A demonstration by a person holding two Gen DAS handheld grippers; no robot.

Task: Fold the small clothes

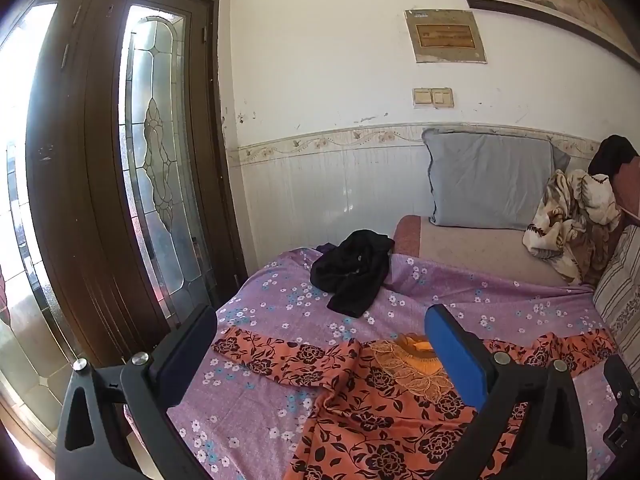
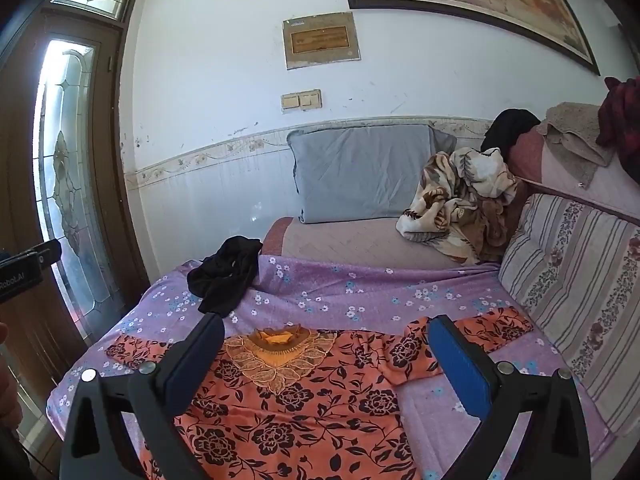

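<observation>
Both wide-open claws, left claw [image 1: 324, 344] and right claw [image 2: 326, 348], hover above the limp, light orange black-flowered fabric top [image 2: 304, 404]; pinch its sleeve ends.

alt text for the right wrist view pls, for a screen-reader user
An open right hand-held gripper hovers over an orange floral top spread flat, sleeves out, on a purple flowered bedsheet. A crumpled black garment lies beyond it to the left. A grey pillow leans against the white wall behind.
</observation>
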